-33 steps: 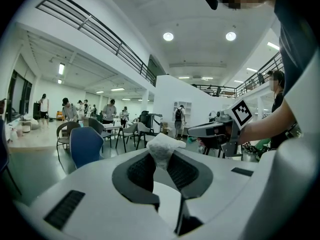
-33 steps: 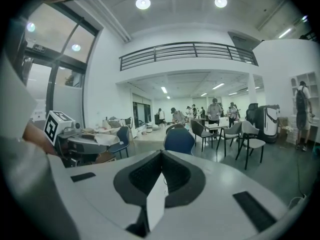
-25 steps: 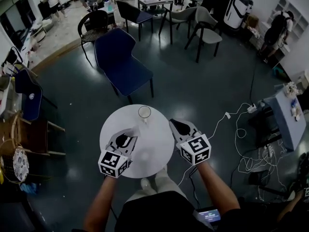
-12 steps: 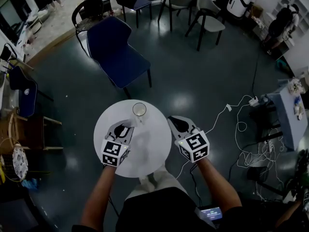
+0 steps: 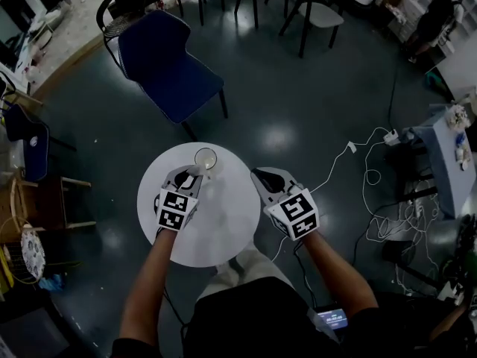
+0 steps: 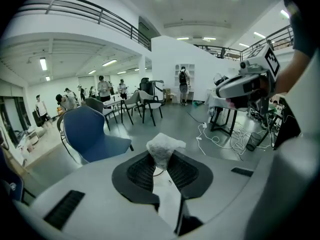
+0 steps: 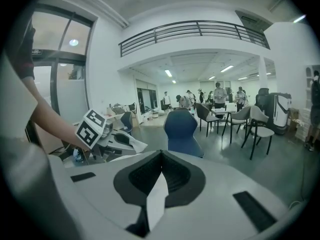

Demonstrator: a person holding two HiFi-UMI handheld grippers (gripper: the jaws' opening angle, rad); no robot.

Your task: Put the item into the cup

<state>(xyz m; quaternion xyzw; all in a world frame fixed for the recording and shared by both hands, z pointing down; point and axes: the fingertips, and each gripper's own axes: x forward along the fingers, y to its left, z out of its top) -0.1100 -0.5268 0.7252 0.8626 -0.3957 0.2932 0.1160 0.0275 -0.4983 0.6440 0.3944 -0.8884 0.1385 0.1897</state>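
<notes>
1. Item (image 6: pixel 164 148): one crumpled white wad, pinched between the left gripper's (image 5: pixel 191 177) jaws and sticking up past the tips; not yet in the cup
2. Cup (image 5: pixel 206 157): one, clear, upright near the far edge of the round white table (image 5: pixel 223 226)
3. Left gripper's tips are now just beside the cup's near side; a second ago they were well short of it, over the table's middle
4. Right gripper (image 5: pixel 265 177): jaws pressed together with nothing between them, held at the table's right edge, much as it was a second ago
5. Count: two grippers, one table, one item, one cup
6. One blue chair (image 5: pixel 168 66) stands beyond the table
</notes>
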